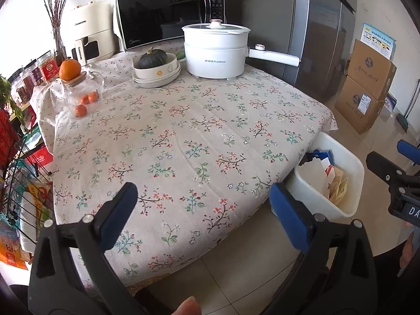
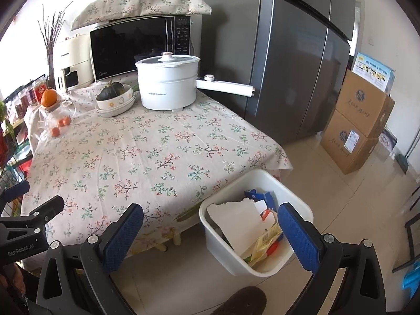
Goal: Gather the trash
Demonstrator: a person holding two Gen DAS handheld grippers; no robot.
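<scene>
Bin (image 2: 265, 267) tilts tableward, trash (image 2: 236, 223) inside

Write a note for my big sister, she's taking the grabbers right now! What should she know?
Left gripper: fingers open, holding nothing, above the near edge of the table.
Right gripper: fingers open, holding nothing, beside the white bin.
The bin sits on the floor at the table's near right corner, with torn paper and wrappers already inside.
Done: no loose trash shows on the flowered cloth.
Left: nothing obvious to pick up; the pot, squash bowl and orange jar look like they belong there. Check spots the cameras miss.
</scene>
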